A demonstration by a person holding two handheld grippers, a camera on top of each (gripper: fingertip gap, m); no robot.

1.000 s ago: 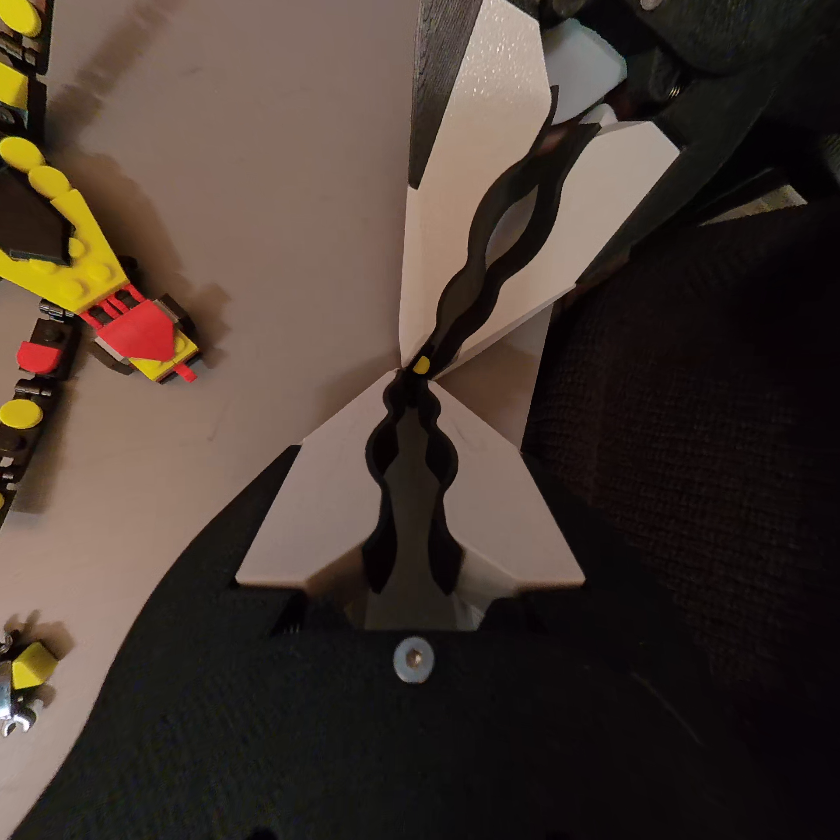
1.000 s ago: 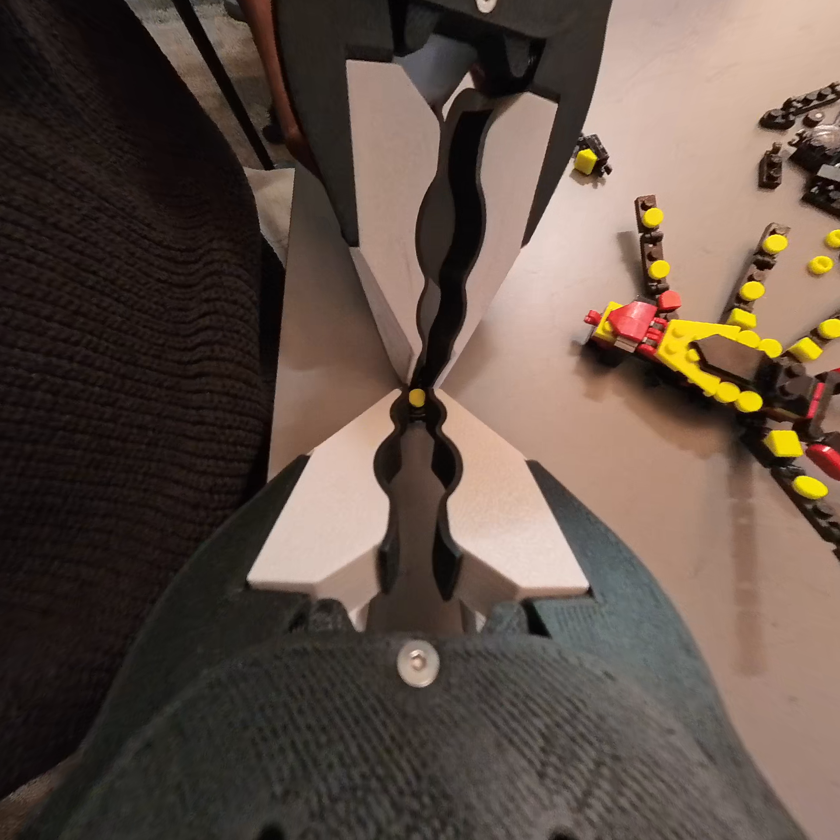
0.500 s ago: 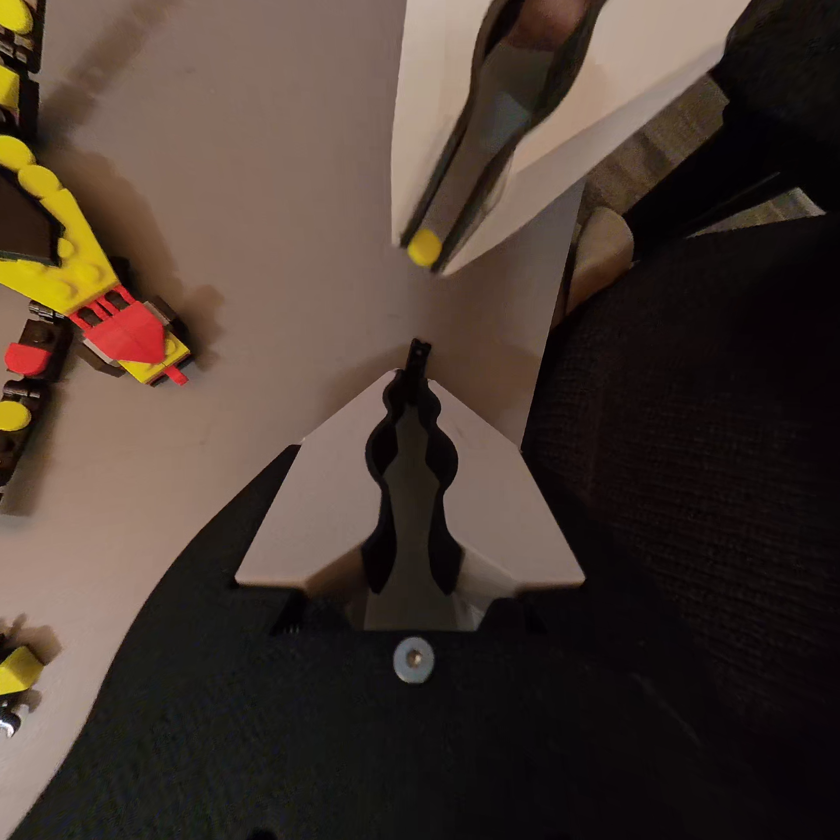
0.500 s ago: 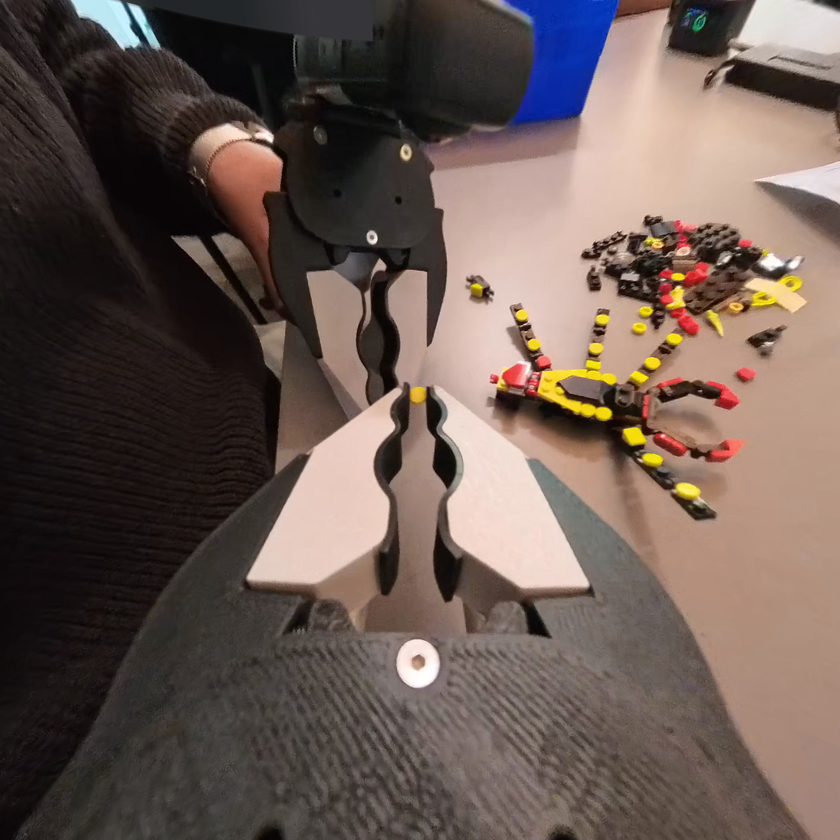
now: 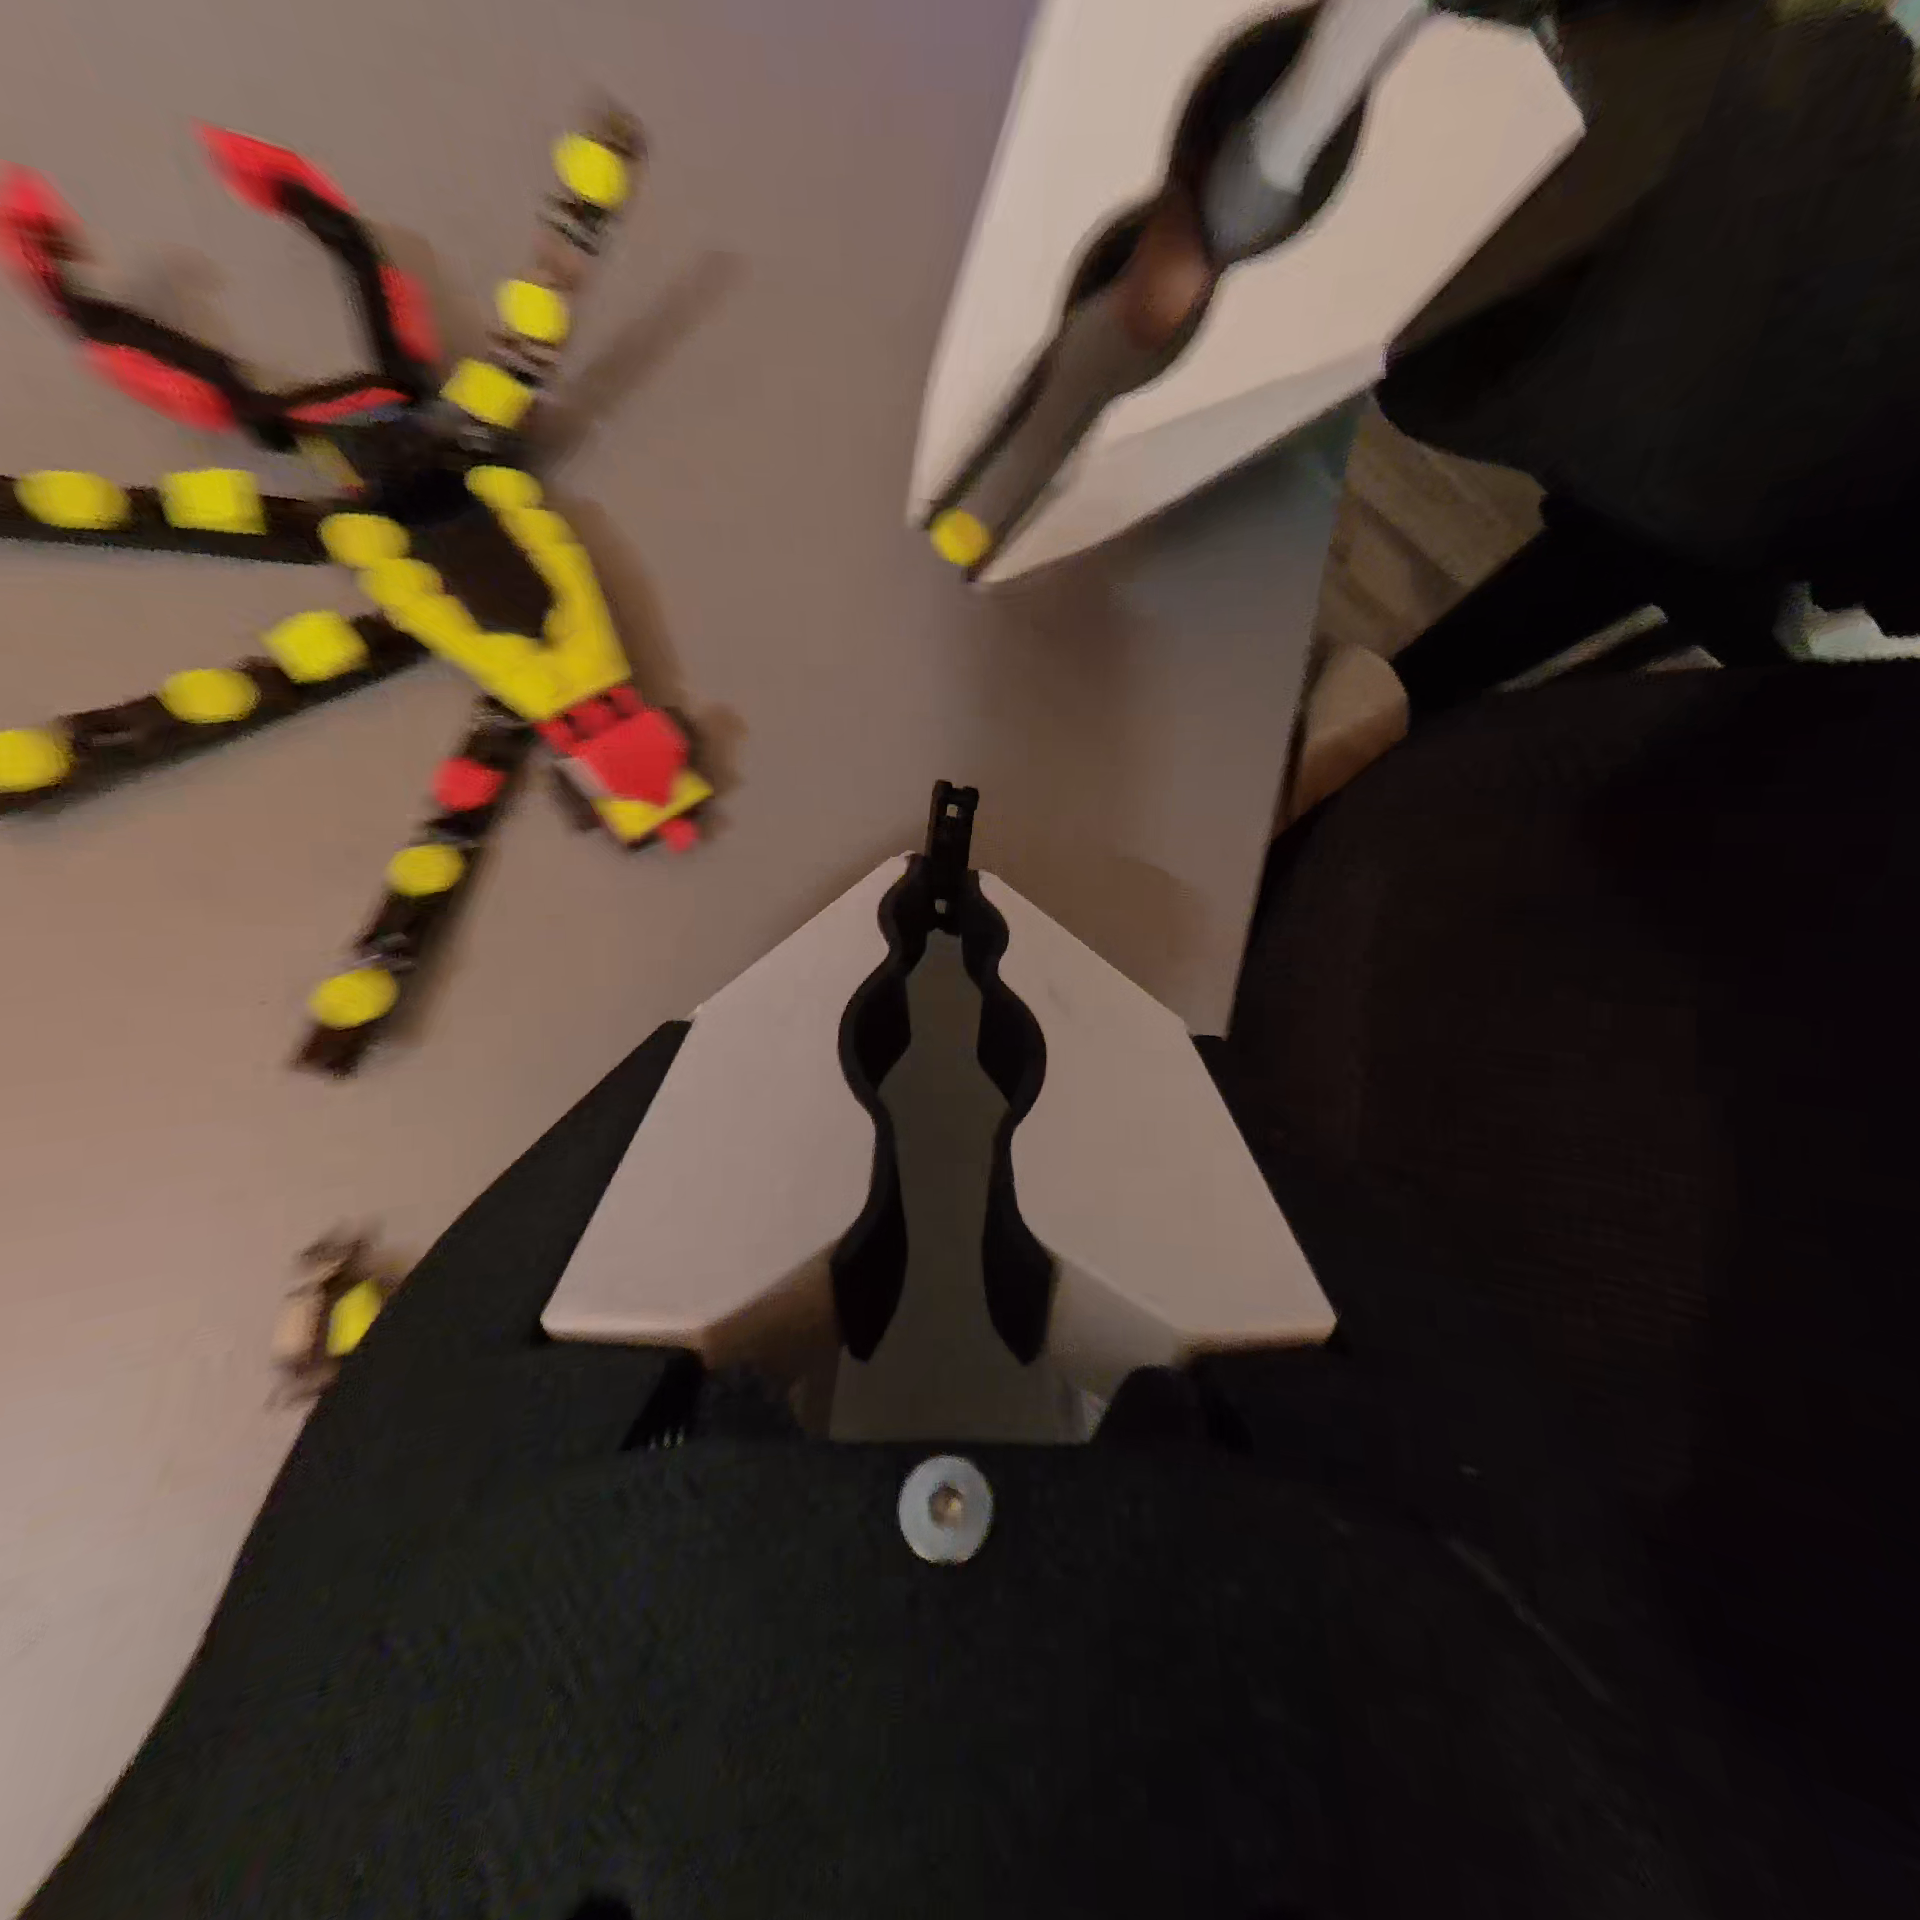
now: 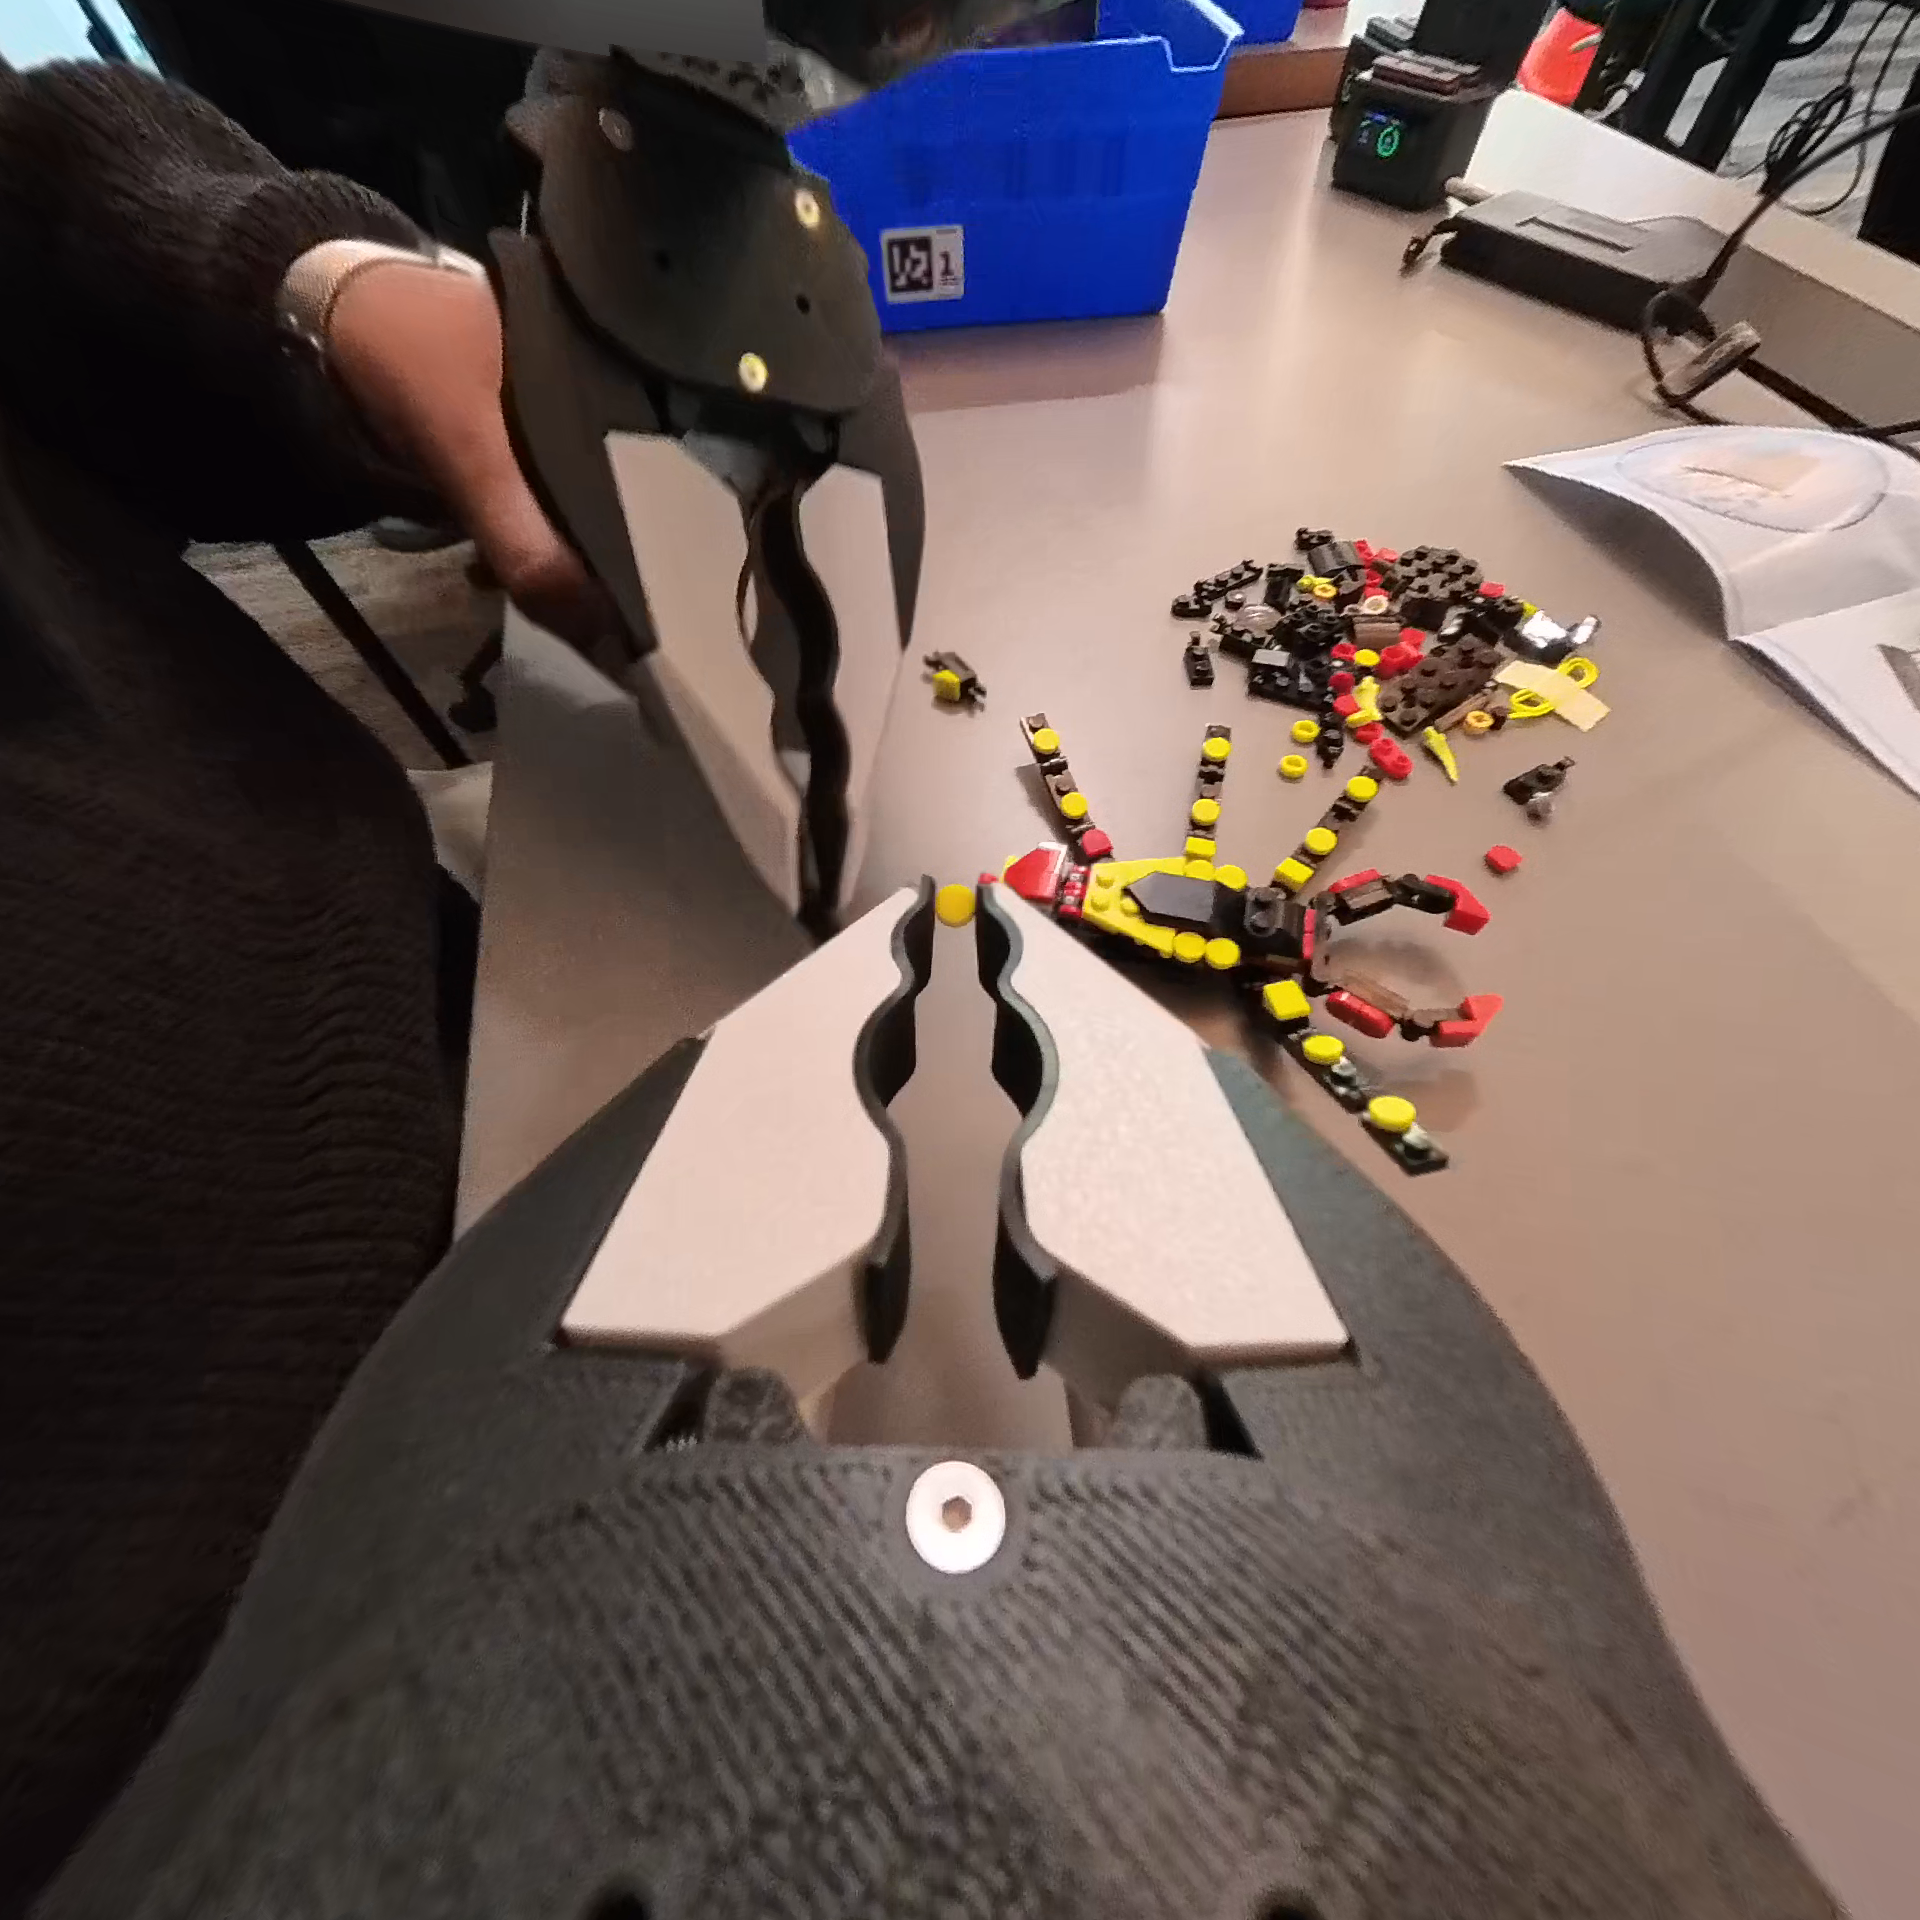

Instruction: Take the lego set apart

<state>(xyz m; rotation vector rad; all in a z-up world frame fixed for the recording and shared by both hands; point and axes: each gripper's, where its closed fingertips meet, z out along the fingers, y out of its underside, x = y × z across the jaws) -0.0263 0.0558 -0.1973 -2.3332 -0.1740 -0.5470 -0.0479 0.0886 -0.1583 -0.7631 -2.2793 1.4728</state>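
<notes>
Left tongs (image 5: 948, 894) grip a small black lego piece (image 5: 951, 821); right tongs (image 6: 956, 906) clamp a round yellow stud (image 6: 955, 903), beside the yellow-and-black lego scorpion (image 6: 1195, 914) on the table (image 6: 1558, 1195).

Yellow, red and black lego scorpion (image 6: 1226, 914); blue bin (image 6: 1029, 177).

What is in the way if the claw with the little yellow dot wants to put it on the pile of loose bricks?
The right gripper, shut on the yellow stud, has the scorpion model lying on the table between it and the loose pile. Lifting over it looks easy.
</notes>
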